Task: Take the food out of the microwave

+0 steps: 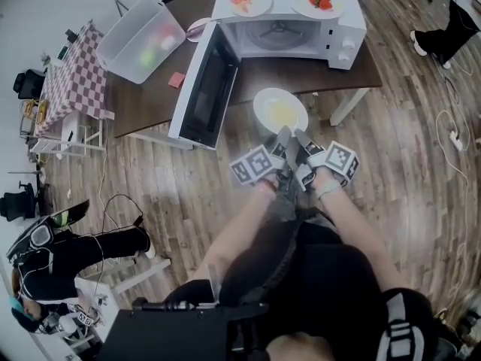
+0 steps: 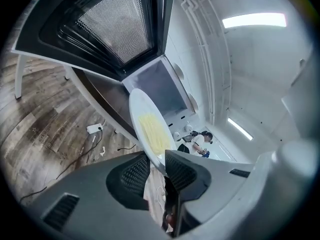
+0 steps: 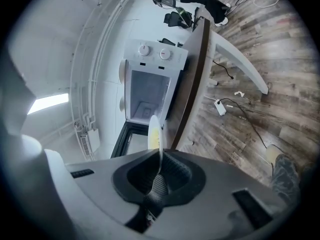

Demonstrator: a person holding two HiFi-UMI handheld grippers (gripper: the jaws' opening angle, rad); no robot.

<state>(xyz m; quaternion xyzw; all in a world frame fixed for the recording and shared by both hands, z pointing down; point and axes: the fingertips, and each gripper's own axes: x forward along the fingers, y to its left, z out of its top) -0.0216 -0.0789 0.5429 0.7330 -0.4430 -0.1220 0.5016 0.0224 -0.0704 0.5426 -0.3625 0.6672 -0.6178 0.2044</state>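
Observation:
A white plate point(image 1: 279, 111) of yellow food hangs in the air in front of the white microwave point(image 1: 289, 32), outside its empty cavity point(image 1: 276, 34). The door point(image 1: 207, 89) stands swung open to the left. Both grippers hold the plate's near rim side by side: my left gripper point(image 1: 282, 135) and my right gripper point(image 1: 302, 137) are each shut on it. In the left gripper view the plate point(image 2: 150, 129) runs tilted into my left gripper point(image 2: 159, 166). In the right gripper view the plate point(image 3: 155, 131) stands edge-on in my right gripper point(image 3: 159, 171), with the microwave point(image 3: 150, 84) beyond.
Two plates of red food point(image 1: 250, 1) point(image 1: 319, 1) sit on top of the microwave. A clear plastic bin point(image 1: 141, 42) lies on the brown table point(image 1: 150, 100). A checkered table point(image 1: 74, 77) stands further left. A person point(image 1: 75, 250) sits on the wood floor at lower left.

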